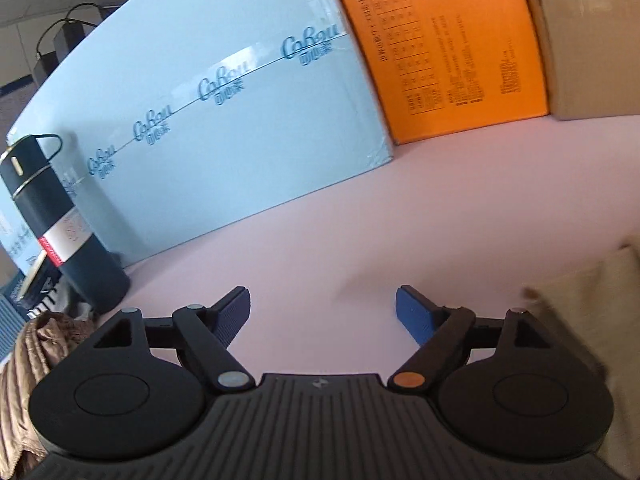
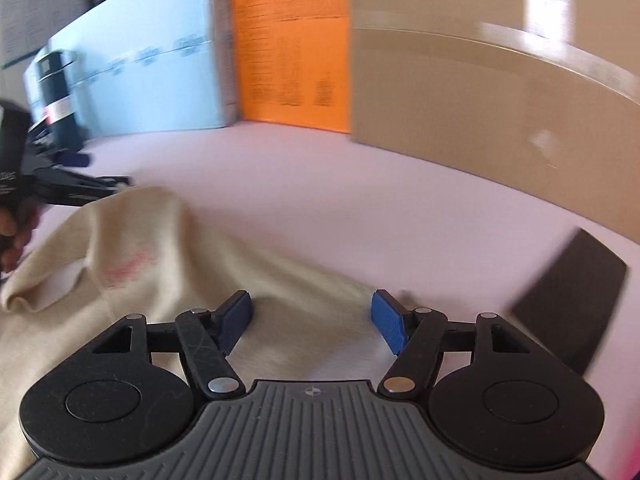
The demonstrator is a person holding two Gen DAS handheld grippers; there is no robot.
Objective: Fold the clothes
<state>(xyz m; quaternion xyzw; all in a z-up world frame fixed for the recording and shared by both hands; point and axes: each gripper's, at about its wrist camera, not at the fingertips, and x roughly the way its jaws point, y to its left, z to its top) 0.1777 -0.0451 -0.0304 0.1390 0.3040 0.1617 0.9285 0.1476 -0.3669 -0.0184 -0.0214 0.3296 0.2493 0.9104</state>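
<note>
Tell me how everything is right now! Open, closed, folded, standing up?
Left claw: open, empty, over bare table.
Right claw: open, empty, over the shirt.
Shirt: beige, rumpled, not folded.
Bottle: upright, lid on.
Blue box: standing, shut.
Orange box: standing.
Brown box: standing, taped.
Dark flat thing: lying on the table.

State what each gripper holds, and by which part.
Nothing: the left gripper is open over bare table; the right gripper is open above the beige garment.
</note>
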